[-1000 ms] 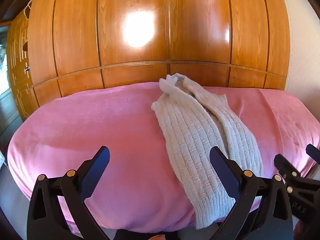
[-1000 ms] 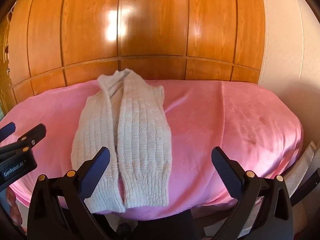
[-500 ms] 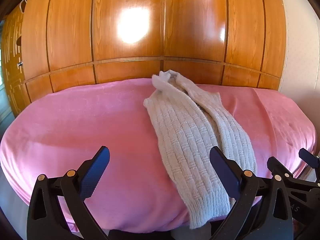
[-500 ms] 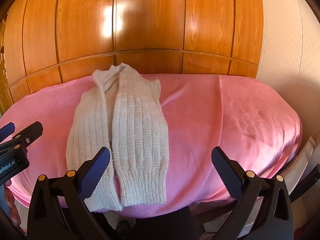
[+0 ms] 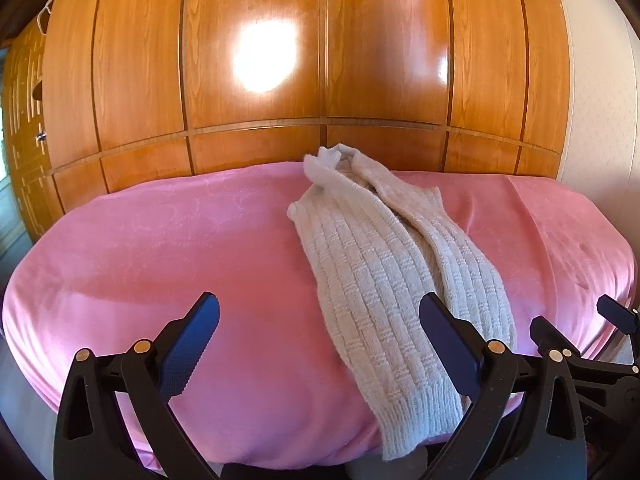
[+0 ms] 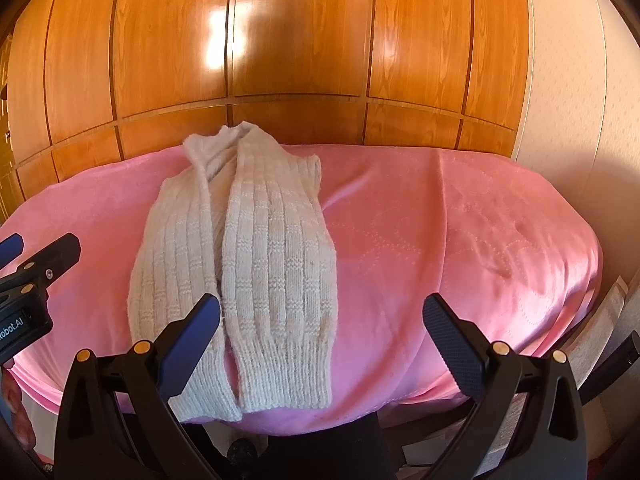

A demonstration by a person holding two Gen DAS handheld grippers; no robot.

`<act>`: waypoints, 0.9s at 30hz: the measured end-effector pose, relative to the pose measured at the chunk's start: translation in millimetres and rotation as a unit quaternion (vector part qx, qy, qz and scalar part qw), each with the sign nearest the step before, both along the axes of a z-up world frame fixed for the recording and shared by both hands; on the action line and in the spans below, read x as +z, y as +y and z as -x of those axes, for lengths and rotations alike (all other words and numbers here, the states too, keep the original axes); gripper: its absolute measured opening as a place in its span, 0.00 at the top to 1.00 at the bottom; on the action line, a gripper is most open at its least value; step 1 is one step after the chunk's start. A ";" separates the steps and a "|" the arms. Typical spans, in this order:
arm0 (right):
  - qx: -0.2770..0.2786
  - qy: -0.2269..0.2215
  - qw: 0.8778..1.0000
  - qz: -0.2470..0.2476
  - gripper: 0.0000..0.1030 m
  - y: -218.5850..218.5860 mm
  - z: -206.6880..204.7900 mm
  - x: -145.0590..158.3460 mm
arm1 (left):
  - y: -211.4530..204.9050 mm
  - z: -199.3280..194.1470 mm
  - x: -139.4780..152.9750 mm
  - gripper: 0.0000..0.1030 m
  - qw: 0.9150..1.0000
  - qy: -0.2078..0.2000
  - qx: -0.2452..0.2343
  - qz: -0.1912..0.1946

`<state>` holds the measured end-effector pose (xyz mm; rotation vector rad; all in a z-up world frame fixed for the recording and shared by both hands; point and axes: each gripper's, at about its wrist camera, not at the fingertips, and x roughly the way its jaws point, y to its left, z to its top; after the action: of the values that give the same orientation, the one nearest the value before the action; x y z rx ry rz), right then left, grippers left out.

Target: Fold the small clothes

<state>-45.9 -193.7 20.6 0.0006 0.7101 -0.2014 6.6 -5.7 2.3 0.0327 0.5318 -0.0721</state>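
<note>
A cream knitted garment lies lengthwise on a pink covered surface, both long sides folded in to the middle, collar end bunched at the far edge, ribbed hem hanging over the near edge. My left gripper is open above the near edge, its right finger over the garment's lower part, nothing held. My right gripper is open too, its left finger over the hem. In the left wrist view the right gripper's fingers show at the right; in the right wrist view the left gripper's fingers show at the left.
A glossy wooden panelled wardrobe rises right behind the pink surface. A pale wall stands to the right. A chair-like frame with pale fabric sits by the surface's right end.
Both grippers have edged slightly forward and up over the near edge; the garment lies a bit lower in view and has kept its shape. Both grippers stay open.
</note>
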 end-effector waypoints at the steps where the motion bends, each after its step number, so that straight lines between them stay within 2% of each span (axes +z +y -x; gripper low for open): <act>1: 0.000 0.001 1.000 0.000 0.02 -0.2 -0.5 -0.2 | 1.4 0.9 -0.3 0.04 1.000 0.000 -0.001 0.001; 10: -0.002 0.007 1.000 -0.004 0.02 -2.0 -4.2 -2.9 | 0.8 -0.8 -2.6 0.04 1.000 0.004 -0.007 -0.006; 17: -0.007 0.015 1.000 -0.014 0.02 -6.2 -7.0 -8.3 | -2.3 -10.2 -9.3 0.04 1.000 0.024 0.001 -0.013; 27: 0.006 0.010 0.998 -0.066 0.02 -15.3 -5.8 -9.7 | -2.4 -18.9 -13.7 0.04 0.999 0.037 0.021 -0.032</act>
<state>-40.1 -209.0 10.8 0.1209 0.7416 -0.1427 25.6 -8.1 -11.4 0.0820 0.6080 -0.0155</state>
